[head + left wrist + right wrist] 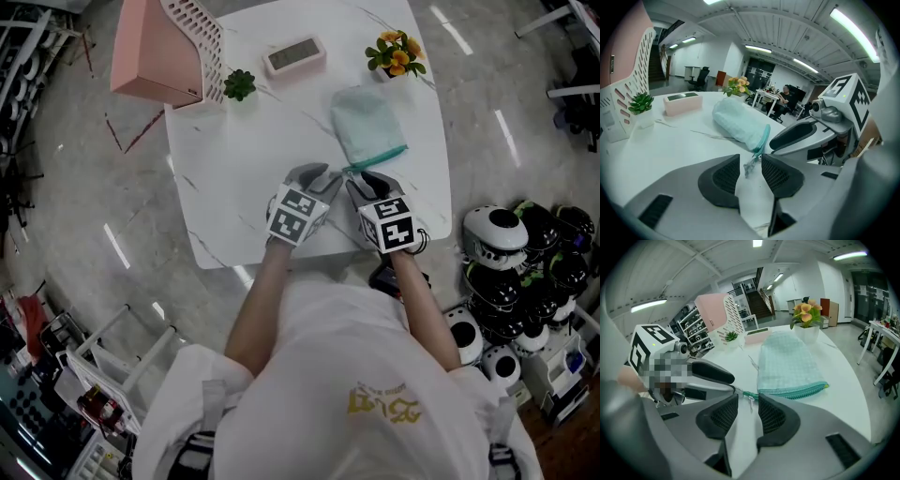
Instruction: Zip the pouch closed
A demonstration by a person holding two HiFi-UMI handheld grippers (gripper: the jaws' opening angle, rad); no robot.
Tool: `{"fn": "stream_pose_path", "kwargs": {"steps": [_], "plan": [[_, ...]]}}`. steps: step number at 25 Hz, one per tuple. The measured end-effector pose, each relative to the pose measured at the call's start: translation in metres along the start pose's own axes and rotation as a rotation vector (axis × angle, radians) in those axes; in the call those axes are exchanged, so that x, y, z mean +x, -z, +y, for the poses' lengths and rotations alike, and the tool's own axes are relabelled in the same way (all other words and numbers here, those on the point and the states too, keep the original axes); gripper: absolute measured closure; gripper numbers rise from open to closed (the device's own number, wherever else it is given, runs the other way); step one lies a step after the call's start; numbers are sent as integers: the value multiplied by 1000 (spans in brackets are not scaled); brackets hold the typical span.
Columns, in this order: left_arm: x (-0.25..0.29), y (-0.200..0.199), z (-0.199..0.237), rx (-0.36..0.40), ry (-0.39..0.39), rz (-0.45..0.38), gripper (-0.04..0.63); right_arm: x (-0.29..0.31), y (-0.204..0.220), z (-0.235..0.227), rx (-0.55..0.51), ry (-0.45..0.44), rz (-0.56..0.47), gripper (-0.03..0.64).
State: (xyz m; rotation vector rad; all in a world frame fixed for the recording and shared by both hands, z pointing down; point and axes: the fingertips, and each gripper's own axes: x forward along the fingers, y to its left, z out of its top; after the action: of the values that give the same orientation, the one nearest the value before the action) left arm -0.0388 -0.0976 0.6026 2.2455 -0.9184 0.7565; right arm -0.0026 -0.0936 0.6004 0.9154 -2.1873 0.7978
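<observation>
Left hand-held gripper point(750, 159) was found with its jaws narrowly parted, the zipper pull point(750, 165) hanging in the gap and pinched by neither pad. Right hand-held gripper point(748, 398) stood likewise spread, the same end of the zip lying between its jaws without contact. Both tools sat side by side at the centre of the head view, at one end of the teal zip point(792, 391). The pouch point(787, 364) lay flat on the white surface point(843, 380), right of centre in that view, zip along its lower edge. Whether the zip was already run shut could not be established.

Risks judged:
- The pull is small and thin, and could slip from a poorly centred pinch.
- With no tool anchoring the fabric, the light pouch would likely slide over the smooth surface rather than the slider travelling.
- The tools, so close together, could foul one another
</observation>
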Motion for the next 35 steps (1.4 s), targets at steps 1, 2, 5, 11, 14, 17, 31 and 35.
{"fn": "stream_pose_path", "kwargs": {"steps": [1,2,5,11,14,17,31,35], "plan": [[1,2,-1,10,0,9,434,2,3,0,-9,4,11,469],[2,3,-2,19,0,17,434,4,6,0,-19,5,22,473],[7,5,-3,37,5,35,436,9,11,1,-53,-7,47,516],[18,9,-5,73,3,64,457,20,21,-1,-180,29,84,529],[22,11,-4,91,-4,76,475,22,22,-3,-189,42,79,541],[23,10,-6,106,-4,78,484,21,21,-4,-194,50,68,554],[26,11,-9,125,35,65,479,20,21,-7,-207,59,49,598],[28,13,-11,154,32,70,512,18,21,-6,-200,57,48,598]]}}
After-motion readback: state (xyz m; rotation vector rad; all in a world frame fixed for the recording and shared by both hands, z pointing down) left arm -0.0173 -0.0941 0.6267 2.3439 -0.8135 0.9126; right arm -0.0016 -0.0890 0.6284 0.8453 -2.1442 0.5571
